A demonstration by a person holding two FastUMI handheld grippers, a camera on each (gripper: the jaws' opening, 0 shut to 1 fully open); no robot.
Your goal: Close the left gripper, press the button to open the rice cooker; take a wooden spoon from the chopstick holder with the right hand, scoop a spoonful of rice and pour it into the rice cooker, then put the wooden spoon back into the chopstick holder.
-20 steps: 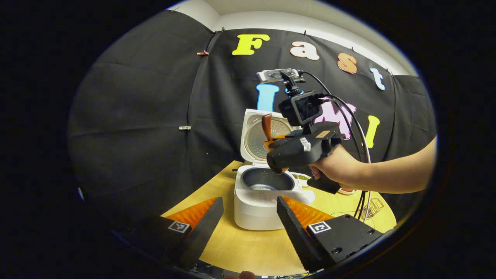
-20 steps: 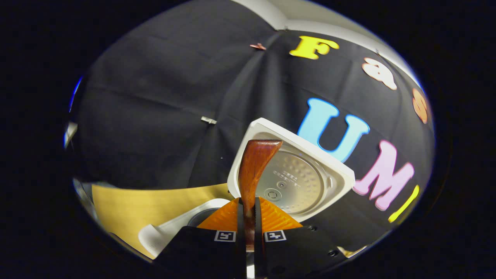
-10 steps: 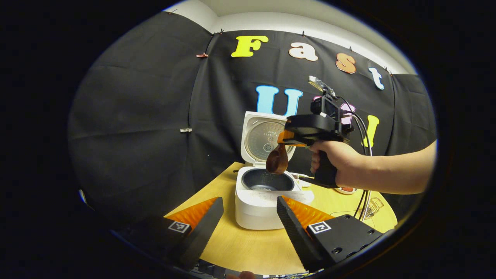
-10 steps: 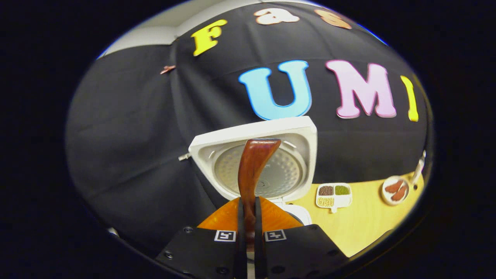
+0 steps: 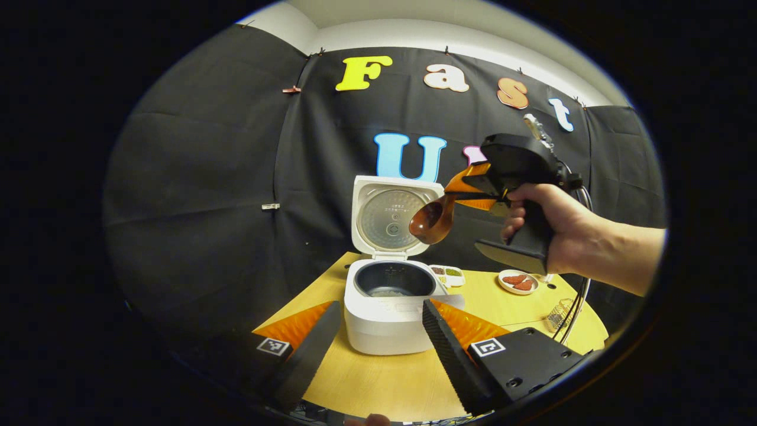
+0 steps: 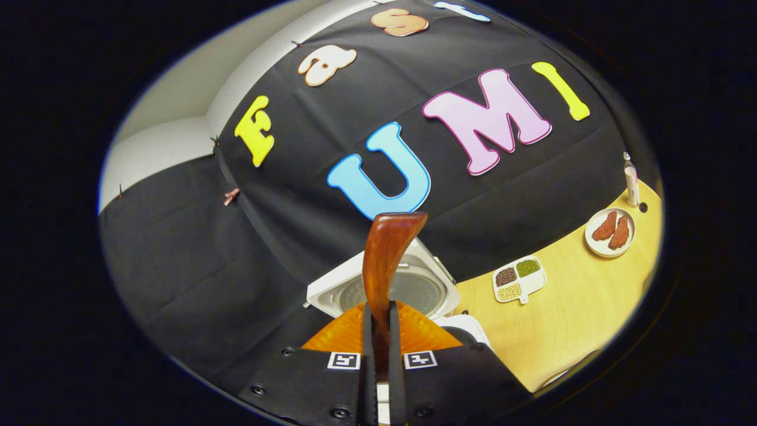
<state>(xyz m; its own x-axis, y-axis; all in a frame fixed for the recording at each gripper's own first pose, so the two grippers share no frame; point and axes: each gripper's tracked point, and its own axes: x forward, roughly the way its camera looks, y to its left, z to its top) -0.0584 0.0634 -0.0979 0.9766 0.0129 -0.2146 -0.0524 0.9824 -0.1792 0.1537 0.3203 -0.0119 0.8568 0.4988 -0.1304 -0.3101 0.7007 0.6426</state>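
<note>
The wooden spoon (image 6: 387,260) is pinched by the right tool (image 6: 378,355) above the open rice cooker (image 5: 387,296) on the bench (image 5: 384,384), while the left tool (image 5: 378,343) is held spread.

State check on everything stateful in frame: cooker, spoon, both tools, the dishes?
rice cooker: lid open, standing upright; some rice in the inner pot
wooden spoon: held in the air above the cooker, bowl looks empty
right tool: shut on the wooden spoon's handle
left tool: open, holding nothing
divided dish: on the table, three compartments filled
round plate: on the table, two reddish pieces on it
</note>
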